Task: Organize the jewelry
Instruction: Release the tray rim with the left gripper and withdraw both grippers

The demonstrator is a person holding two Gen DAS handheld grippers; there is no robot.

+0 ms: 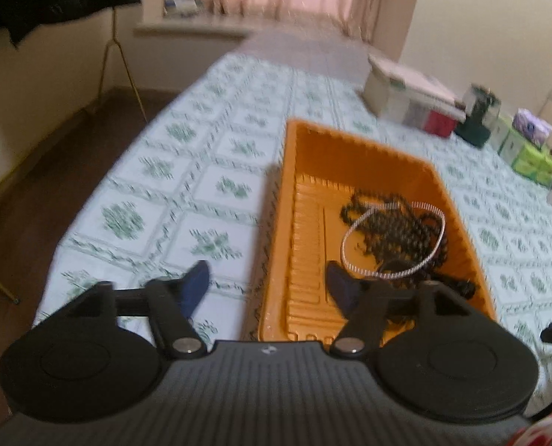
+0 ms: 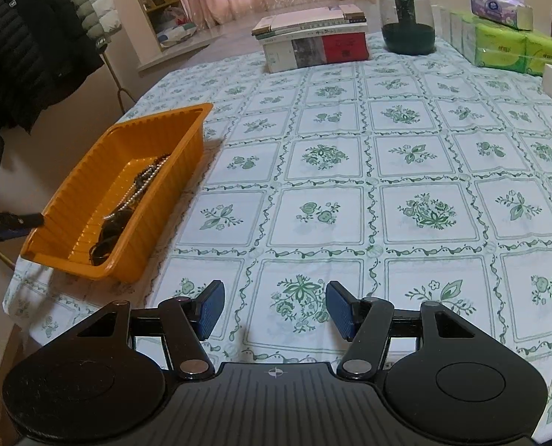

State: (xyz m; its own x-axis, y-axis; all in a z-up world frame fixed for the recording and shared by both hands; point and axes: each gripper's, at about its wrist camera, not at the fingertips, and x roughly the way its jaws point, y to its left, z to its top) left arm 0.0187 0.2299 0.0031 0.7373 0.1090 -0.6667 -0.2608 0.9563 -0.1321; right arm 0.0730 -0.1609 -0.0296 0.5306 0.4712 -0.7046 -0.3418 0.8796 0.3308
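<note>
The left claw (image 1: 268, 282) stands wide apart with nothing between its 2 blue pads (image 1: 197, 278); one pad hangs over the tablecloth, the other over the near end of the orange tray (image 1: 350, 148), so the claw straddles the tray's left wall; it holds nothing. The left wrist view is blurred.

The orange tray sits on the surface (image 2: 387, 148), which is covered by a white cloth printed with green flower squares; in the right wrist view the tray lies at the left edge of the surface. Inside it, gathered toward the right side and near end, lies a tangle of dark beaded necklaces (image 1: 398, 234); a silvery bracelet loop (image 1: 354, 230) rests on top of the dark beads. The ribbed left part of the tray floor is bare.

The right claw (image 2: 275, 306) is also parted, its pads empty, hovering above a flower square of the cloth, well apart from the tray.

At the far side of the surface stand a stack of books (image 2: 313, 37), a dark green glass jar (image 2: 406, 18) beside it, and green tissue packs (image 2: 513, 48) further right; dark padded coats (image 2: 23, 48) hang at the left.
</note>
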